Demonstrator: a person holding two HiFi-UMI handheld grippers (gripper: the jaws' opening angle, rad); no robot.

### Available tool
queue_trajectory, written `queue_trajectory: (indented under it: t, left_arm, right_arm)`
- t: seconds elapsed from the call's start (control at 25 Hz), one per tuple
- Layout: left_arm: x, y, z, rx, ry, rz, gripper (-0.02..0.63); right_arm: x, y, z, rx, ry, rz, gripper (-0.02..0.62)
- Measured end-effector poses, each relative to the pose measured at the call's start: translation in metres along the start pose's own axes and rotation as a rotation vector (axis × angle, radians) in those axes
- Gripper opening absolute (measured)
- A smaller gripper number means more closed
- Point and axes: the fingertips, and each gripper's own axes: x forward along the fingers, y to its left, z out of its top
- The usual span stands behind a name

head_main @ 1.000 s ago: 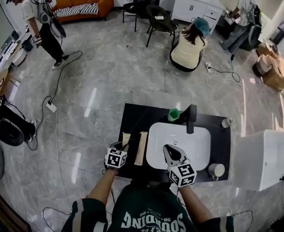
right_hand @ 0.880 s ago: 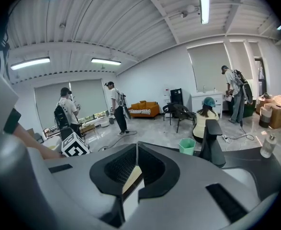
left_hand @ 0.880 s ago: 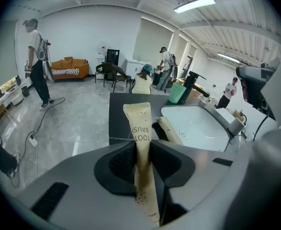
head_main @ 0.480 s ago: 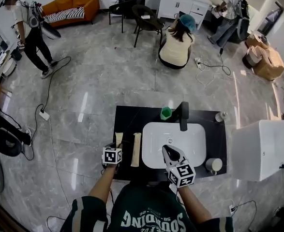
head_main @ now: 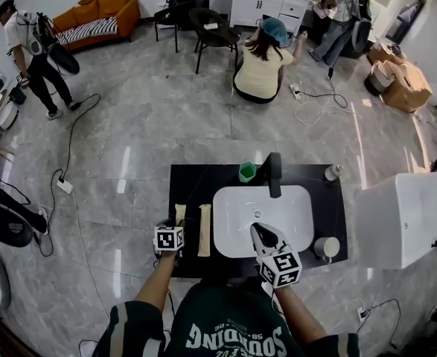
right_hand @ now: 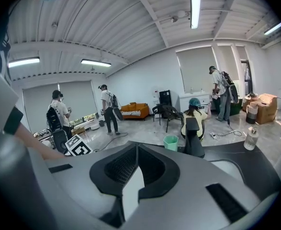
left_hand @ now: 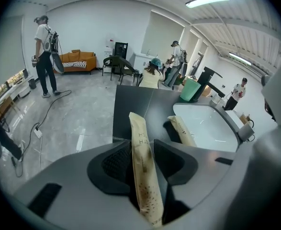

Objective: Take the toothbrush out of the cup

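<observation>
toothbrush out of cup, at left jaws

the wrapped toothbrush (left_hand: 141, 164) lies on the black counter (head_main: 196, 178) left of the sink (head_main: 229, 203), well apart from the green cup (head_main: 246, 172). my left gripper (left_hand: 142, 143) has just been opening; its jaws flank the toothbrush loosely. a second wrapped brush (head_main: 204, 230) lies beside it. my right gripper (head_main: 256, 228) hangs over the sink, closed and empty.

Black counter (head_main: 192, 184) bears a paper packet (head_main: 204, 229) and green cup (head_main: 247, 172).
</observation>
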Motion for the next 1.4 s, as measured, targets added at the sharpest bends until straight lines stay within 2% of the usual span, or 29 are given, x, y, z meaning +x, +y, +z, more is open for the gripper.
queue_trajectory:
  t: [0.28, 0.52, 0.72, 0.8, 0.96, 1.12, 1.24, 1.4]
  left_arm:
    - [-0.026, -0.021, 0.031, 0.028, -0.109, 0.002, 0.152]
    - [-0.047, -0.074, 0.068, 0.074, -0.231, -0.027, 0.152]
    - [-0.056, -0.121, 0.084, 0.093, -0.296, -0.062, 0.149]
    - [-0.058, -0.141, 0.088, 0.108, -0.313, -0.085, 0.135]
    - [-0.062, -0.182, 0.090, 0.147, -0.334, -0.126, 0.057]
    - [-0.079, -0.230, 0.104, 0.233, -0.396, -0.187, 0.014]
    - [-0.093, -0.269, 0.119, 0.326, -0.458, -0.221, 0.011]
    - [-0.106, -0.306, 0.131, 0.386, -0.513, -0.255, 0.011]
  right_arm:
    - [-0.010, -0.005, 0.000, -0.012, 0.007, 0.030, 0.043]
    - [-0.028, -0.022, 0.006, -0.038, 0.012, 0.058, 0.043]
    - [-0.044, -0.048, 0.011, -0.068, 0.012, 0.059, 0.043]
    - [-0.049, -0.062, 0.011, -0.073, 0.010, 0.050, 0.043]
    - [-0.058, -0.090, 0.012, -0.079, 0.006, 0.019, 0.043]
    - [-0.071, -0.112, 0.024, -0.040, -0.047, -0.022, 0.043]
    - [-0.082, -0.125, 0.028, -0.048, -0.081, -0.050, 0.043]
    - [-0.090, -0.134, 0.022, -0.048, -0.092, -0.068, 0.043]
